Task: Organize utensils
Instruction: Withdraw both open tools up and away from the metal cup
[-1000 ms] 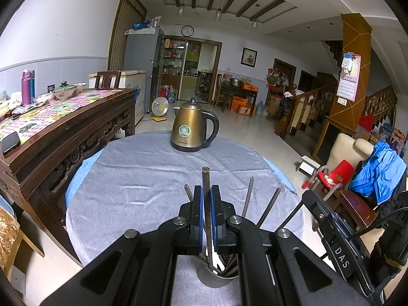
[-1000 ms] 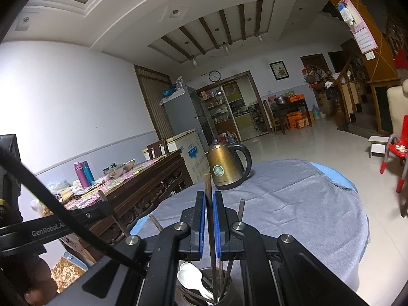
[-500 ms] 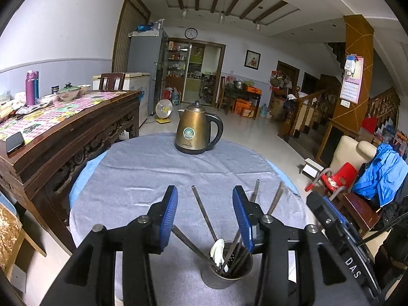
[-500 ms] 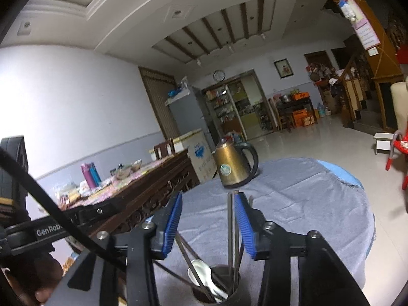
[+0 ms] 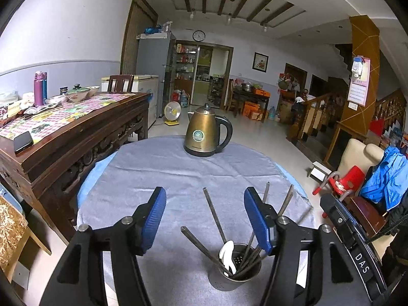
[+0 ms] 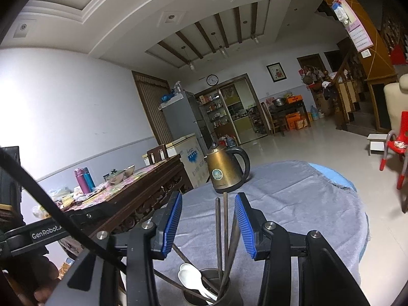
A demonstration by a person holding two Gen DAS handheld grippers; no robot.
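A metal utensil cup (image 5: pixel 236 267) stands on the grey tablecloth (image 5: pixel 163 173) near the front edge. It holds several dark chopsticks (image 5: pixel 214 214) and white spoons (image 5: pixel 227 255). My left gripper (image 5: pixel 204 219) is open and empty, its blue pads on either side above the cup. In the right wrist view the cup (image 6: pixel 214 293) sits low between the fingers, with chopsticks (image 6: pixel 221 224) and white spoons (image 6: pixel 190 278) standing in it. My right gripper (image 6: pixel 207 224) is open and empty, just above the cup.
A bronze electric kettle (image 5: pixel 205 134) stands at the far side of the round table. A dark wooden sideboard (image 5: pixel 71 137) with bottles and bowls runs along the left. A red child's chair (image 5: pixel 341 181) and blue jacket (image 5: pixel 387 176) are at right.
Both grippers were shut on a chopstick a second ago; both have opened and let the chopsticks drop into the cup. Both have pulled back slightly and the jaws widened further.
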